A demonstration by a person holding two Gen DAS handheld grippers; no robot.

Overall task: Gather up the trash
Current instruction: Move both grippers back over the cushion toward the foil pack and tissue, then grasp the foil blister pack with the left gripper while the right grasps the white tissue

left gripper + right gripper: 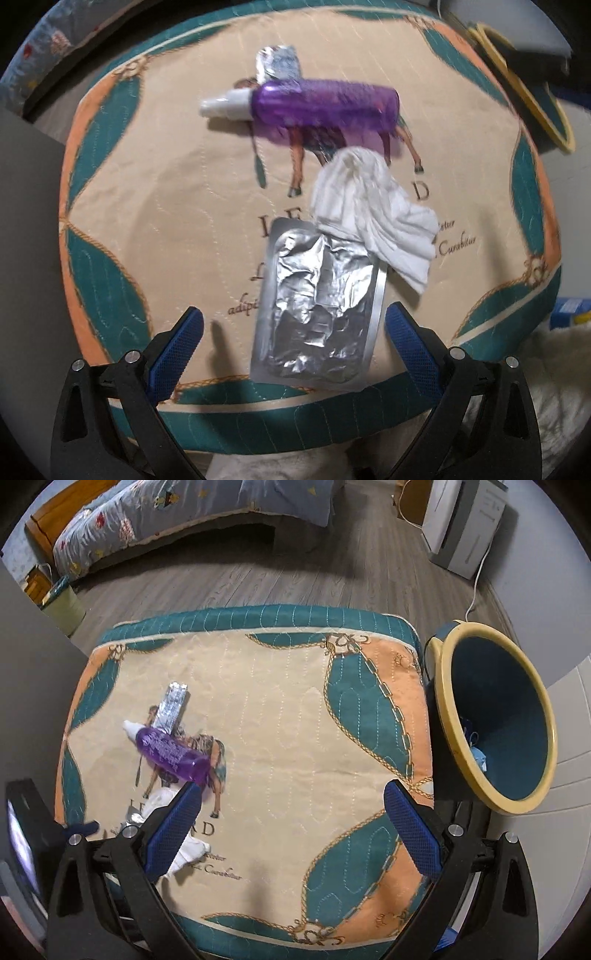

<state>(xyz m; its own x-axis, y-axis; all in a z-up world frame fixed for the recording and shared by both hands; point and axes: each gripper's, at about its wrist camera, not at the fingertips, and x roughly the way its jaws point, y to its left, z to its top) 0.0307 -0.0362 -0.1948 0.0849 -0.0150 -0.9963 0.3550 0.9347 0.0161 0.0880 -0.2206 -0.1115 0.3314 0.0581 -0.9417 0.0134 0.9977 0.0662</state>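
The left gripper (293, 328) hangs spread wide over a quilted cushion (166, 206), its blue pads either side of a crumpled foil packet (319, 310) at about 6 o'clock in its view. It grips nothing. Whether the pads touch the foil or sit above it is hard to tell through the blur. A white tissue (373, 206) overlaps the packet's far end, and beyond it at 12 o'clock lie a purple bottle (325, 110) and a smaller foil wrapper (279, 64).

The right gripper (291, 808) is also released and empty, over bare cushion. The bin (495, 716) (blue inside, yellow rim, already holding scraps) stands just off the cushion's edge at 3 o'clock in its view.

This looks like the approach to picking up the foil packet. Next comes lowering, pinching its thin edges without catching the tissue, then carrying it to the bin.
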